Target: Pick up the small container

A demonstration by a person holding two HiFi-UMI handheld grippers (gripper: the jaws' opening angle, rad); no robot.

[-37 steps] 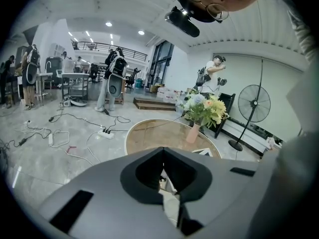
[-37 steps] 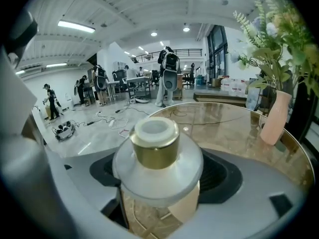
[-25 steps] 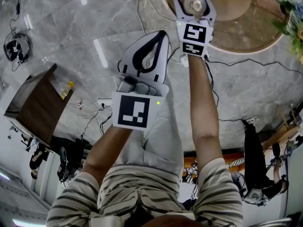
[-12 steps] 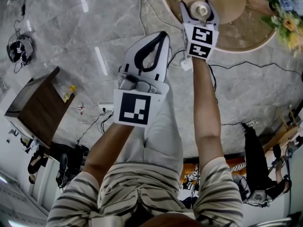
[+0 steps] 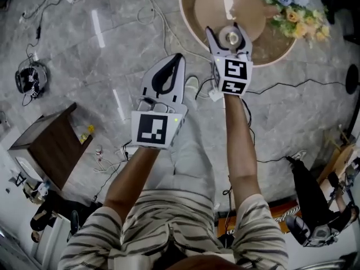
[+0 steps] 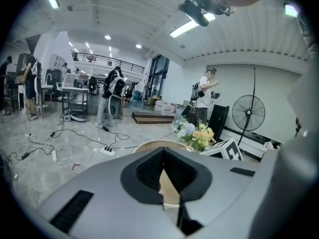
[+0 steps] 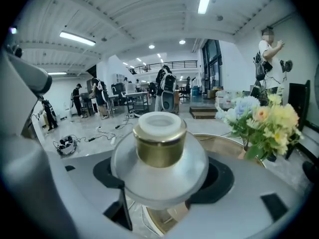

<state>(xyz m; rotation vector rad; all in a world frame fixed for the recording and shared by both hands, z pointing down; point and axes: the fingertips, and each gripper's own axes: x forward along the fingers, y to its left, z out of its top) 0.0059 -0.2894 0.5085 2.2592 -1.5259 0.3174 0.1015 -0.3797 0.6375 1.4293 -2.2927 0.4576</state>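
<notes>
The container (image 7: 159, 156), a frosted jar with a gold collar and a white cap, is pinched between the jaws of the right gripper (image 5: 228, 31). It is held in the air and is seen against a round table (image 5: 190, 22) below. Flowers (image 5: 292, 11) are set at the table's right side. The left gripper (image 5: 178, 58) is held alongside over the floor (image 5: 84, 55), its jaws pressed together with nothing between them.

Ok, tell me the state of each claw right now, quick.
Left claw: closed, nothing in it.
Right claw: closed on the small jar.
</notes>
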